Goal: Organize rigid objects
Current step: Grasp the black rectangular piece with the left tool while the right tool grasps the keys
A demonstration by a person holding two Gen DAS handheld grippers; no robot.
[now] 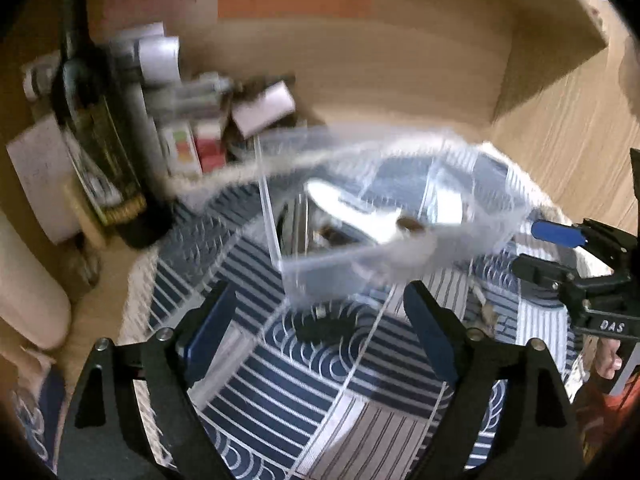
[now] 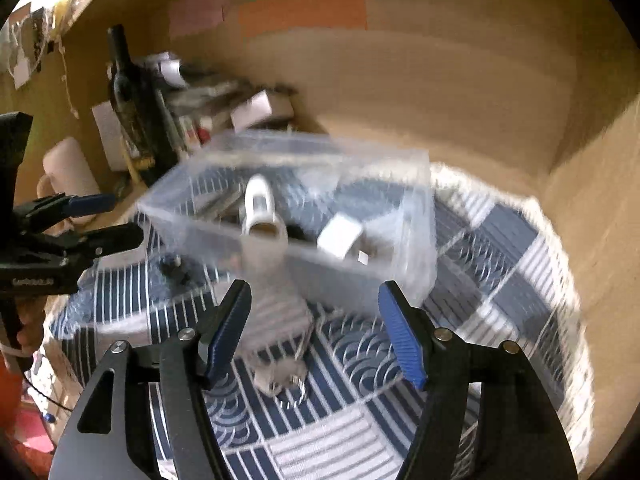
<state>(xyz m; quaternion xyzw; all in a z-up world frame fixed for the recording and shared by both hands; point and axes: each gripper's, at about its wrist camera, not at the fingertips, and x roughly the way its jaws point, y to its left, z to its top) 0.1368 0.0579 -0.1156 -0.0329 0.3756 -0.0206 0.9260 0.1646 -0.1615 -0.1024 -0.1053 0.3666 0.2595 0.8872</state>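
Observation:
A clear plastic box, blurred, stands on a blue and white patterned cloth. Inside it lie a white rounded item and a white cube. My left gripper is open just in front of the box's near wall; a small black object lies on the cloth beneath its gap. My right gripper is open before the box, over a whitish item with a metal ring on the cloth. Each gripper shows in the other's view: the right gripper, the left gripper.
A dark wine bottle stands at the left among small cartons and white rolls. A cream mug sits further left. Wooden walls close the back and the right side. Coloured paper notes stick to the back wall.

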